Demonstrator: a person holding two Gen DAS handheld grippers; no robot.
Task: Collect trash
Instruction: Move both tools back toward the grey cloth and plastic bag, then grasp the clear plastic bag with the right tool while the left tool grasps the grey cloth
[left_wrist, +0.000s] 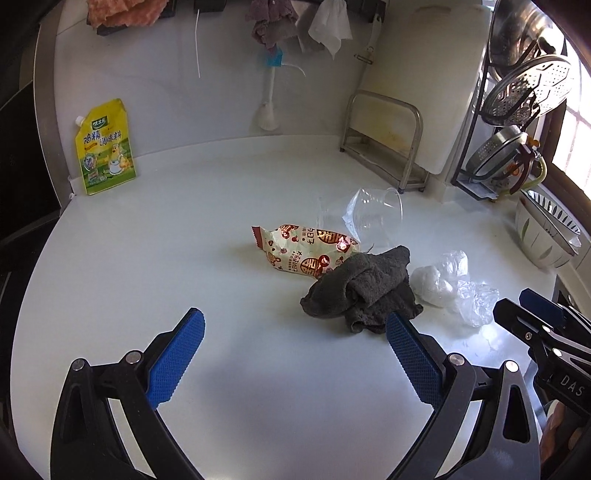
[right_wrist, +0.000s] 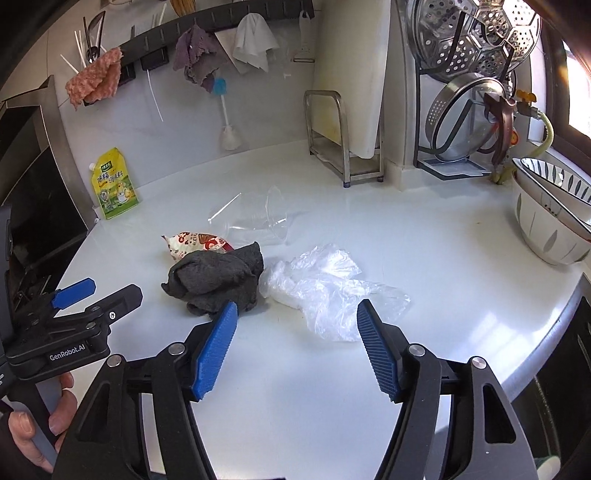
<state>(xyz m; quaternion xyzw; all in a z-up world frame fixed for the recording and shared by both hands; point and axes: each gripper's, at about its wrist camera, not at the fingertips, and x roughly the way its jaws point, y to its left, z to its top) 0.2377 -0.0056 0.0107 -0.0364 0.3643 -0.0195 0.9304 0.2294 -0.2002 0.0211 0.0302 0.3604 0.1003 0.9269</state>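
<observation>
On the white counter (left_wrist: 184, 258) lie a red-and-cream snack wrapper (left_wrist: 303, 251), a clear plastic cup (left_wrist: 373, 218) on its side, a crumpled dark grey rag (left_wrist: 365, 291) and clear crumpled plastic film (left_wrist: 450, 284). My left gripper (left_wrist: 295, 332) is open over bare counter, its right pad just in front of the rag. In the right wrist view the rag (right_wrist: 218, 277), the wrapper (right_wrist: 192, 242), the cup (right_wrist: 262, 218) and the film (right_wrist: 325, 284) show again. My right gripper (right_wrist: 297, 319) stands open with the film's near edge just beyond its tips, nothing pressed.
A yellow seasoning pouch (left_wrist: 105, 147) leans on the back wall at the left. A metal rack (left_wrist: 384, 140) with a white cutting board, a dish rack with steel lids (right_wrist: 465, 92) and stacked bowls (right_wrist: 554, 218) stand at the right. Cloths hang above. A hand (right_wrist: 40, 424) holds the left gripper's handle.
</observation>
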